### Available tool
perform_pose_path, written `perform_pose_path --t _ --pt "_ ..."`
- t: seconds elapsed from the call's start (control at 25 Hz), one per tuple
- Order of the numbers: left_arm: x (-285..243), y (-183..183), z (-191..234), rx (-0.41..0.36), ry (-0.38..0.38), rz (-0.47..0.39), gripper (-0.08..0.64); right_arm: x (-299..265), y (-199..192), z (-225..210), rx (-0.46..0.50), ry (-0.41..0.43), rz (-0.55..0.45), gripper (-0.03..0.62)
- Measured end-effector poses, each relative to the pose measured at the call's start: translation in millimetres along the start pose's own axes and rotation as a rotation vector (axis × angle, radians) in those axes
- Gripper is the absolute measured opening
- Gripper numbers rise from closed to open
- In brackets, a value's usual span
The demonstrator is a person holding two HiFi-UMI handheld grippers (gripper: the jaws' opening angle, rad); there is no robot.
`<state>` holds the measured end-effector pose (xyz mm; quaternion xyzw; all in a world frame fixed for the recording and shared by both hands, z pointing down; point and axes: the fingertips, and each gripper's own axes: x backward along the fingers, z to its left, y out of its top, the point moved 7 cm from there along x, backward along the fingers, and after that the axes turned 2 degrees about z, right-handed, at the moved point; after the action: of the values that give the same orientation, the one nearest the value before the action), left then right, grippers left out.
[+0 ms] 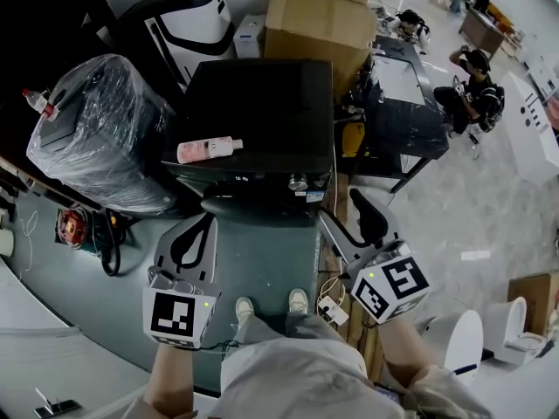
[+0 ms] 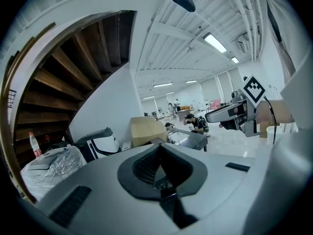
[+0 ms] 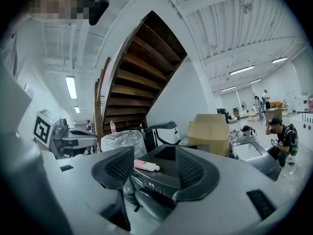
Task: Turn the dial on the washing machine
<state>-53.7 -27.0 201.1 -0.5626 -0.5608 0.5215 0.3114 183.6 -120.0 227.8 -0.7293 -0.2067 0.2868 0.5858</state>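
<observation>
The left gripper (image 1: 206, 223) hangs idle, jaws pressed together on nothing, near the front of the washing machine (image 1: 262, 103). The dial (image 1: 298, 182), small and hard to make out, sits on its near panel toward the right. The right gripper (image 1: 354, 223), jaws spread and empty, points that way, seemingly ready to grasp it.

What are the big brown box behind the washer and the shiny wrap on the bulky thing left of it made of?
Box: looks like cardboard, matte brown, with folded flaps and sharp edges. Wrap: probably thin clear plastic film, glossy, crinkled, with bright glints.
</observation>
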Motion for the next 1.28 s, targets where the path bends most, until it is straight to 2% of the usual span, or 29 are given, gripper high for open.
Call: perform_pose_path --t 0.16,0.32,0.56,0.72,0.96,1.28 --pt "-3.3 -12.4 9.0 -0.008 -0.038 -0.013 0.018 -7.1 -10.5 5.0 -0.007 -0.037 0.017 0.272" --pt "-9.0 -30.9 25.8 -0.051 -0.081 -0.014 0.018 -22.2 -15.2 13.6 0.004 -0.072 0.014 0.272" --pt "-17.6 -56.5 46.9 -0.078 -0.129 -0.027 0.020 -45.7 -36.8 18.9 0.011 -0.146 -0.028 0.272" --pt "-24.3 -78.0 56.4 -0.103 -0.163 -0.024 0.020 -64.1 -60.8 15.7 0.003 -0.204 -0.021 0.273" --pt "-34.2 -110.0 66.5 -0.119 -0.190 -0.032 0.019 -97.8 -106.3 8.8 -0.004 -0.242 0.049 0.273" --pt "-69.6 -157.4 79.4 -0.105 -0.204 -0.057 0.020 -137.2 -165.5 -8.0 -0.001 -0.290 0.061 0.273"
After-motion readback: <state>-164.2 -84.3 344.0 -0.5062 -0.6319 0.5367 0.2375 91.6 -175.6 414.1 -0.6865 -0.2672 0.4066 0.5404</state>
